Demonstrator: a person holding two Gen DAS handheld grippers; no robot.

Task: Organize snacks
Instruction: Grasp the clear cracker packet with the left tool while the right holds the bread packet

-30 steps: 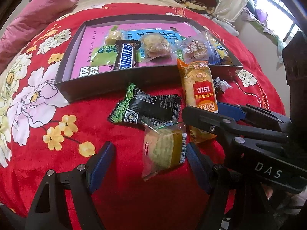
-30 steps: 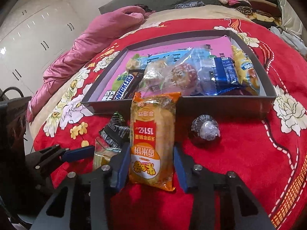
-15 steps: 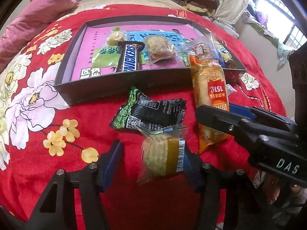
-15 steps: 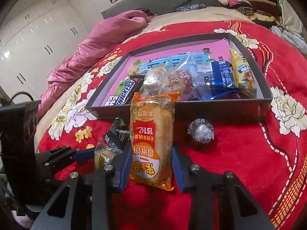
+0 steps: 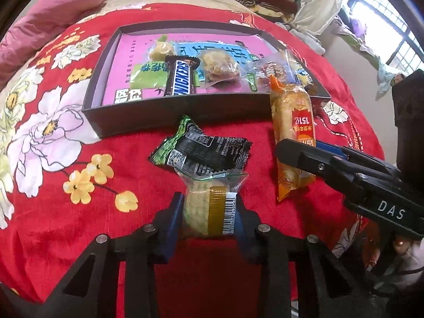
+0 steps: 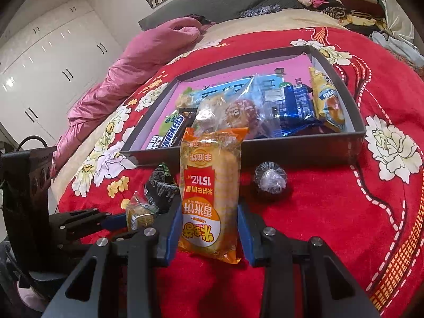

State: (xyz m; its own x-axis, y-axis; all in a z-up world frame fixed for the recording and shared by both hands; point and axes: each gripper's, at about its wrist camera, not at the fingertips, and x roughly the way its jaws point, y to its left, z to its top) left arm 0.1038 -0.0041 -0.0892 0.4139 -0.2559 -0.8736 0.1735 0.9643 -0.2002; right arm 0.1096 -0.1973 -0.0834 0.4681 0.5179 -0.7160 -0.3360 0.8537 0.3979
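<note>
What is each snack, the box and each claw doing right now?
Left claw: closing, pads against the clear-wrapped cake.
Right claw: shut on the orange rice cracker pack.
Black and green packet: lying loose on the blanket.
Round clear-wrapped candy: loose on the blanket.
Box: open, no lid.
Snickers bar: lying inside the box.

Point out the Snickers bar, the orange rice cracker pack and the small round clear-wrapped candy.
Snickers bar (image 5: 179,79), left wrist view, middle of the wrapper's lettering.
Orange rice cracker pack (image 6: 209,193), right wrist view, red label band.
Round clear-wrapped candy (image 6: 270,180), right wrist view, crinkled top.
</note>
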